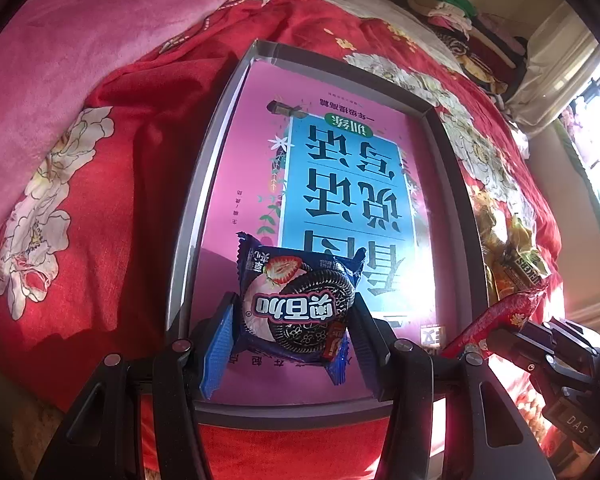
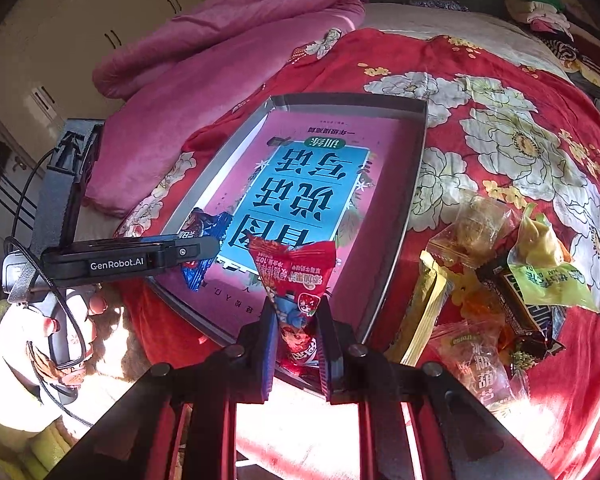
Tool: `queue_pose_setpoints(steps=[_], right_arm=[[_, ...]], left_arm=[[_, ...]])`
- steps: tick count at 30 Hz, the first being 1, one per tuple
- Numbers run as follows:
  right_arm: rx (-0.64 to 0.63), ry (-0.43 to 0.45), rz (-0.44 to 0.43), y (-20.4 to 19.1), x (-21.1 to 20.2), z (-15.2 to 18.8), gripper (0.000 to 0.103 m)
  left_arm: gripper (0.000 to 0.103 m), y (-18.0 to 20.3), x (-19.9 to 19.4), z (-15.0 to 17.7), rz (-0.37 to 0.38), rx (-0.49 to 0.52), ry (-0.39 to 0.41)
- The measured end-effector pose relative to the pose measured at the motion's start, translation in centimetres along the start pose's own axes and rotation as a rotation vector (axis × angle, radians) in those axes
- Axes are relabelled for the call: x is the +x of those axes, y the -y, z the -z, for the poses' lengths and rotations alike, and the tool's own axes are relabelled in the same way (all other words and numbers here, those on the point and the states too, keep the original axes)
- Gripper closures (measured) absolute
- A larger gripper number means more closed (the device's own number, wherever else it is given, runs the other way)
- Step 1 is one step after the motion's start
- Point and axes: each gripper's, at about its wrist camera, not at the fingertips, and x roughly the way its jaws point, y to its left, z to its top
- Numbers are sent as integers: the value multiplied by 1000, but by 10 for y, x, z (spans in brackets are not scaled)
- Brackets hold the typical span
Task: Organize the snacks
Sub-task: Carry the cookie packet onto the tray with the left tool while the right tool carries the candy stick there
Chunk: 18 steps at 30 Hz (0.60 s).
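My left gripper (image 1: 294, 320) is shut on a blue cookie packet (image 1: 300, 300) printed with a dark sandwich cookie and a strawberry, held over the near end of a grey tray (image 1: 196, 184) lined with a pink and blue printed sheet. My right gripper (image 2: 296, 324) is shut on a red snack packet (image 2: 296, 280) above the tray's (image 2: 412, 200) near right edge. In the right wrist view the left gripper (image 2: 204, 246) comes in from the left with the blue packet (image 2: 208, 224) partly hidden behind it. The red packet (image 1: 496, 316) also shows at the lower right of the left wrist view.
Several loose wrapped snacks (image 2: 500, 280) lie in a heap on the red flowered bedspread (image 2: 520, 140) right of the tray. A pink blanket (image 2: 204, 80) is bunched at the far left. Folded clothes (image 1: 452, 12) are piled at the back. A person's hand (image 2: 60, 320) holds the left gripper's handle.
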Motion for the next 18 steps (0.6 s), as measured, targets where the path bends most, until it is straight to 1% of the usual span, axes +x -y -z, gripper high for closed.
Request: queue_pose_setpoints(steps=[11,18], right_arm=[[28,-9,4,8,10,-6,85],[37,-9,11,11,11,-5,85]], left_arm=[[47,2,6,-1,-31,16,-7],[46,5,8,-2,-32,23,-12]])
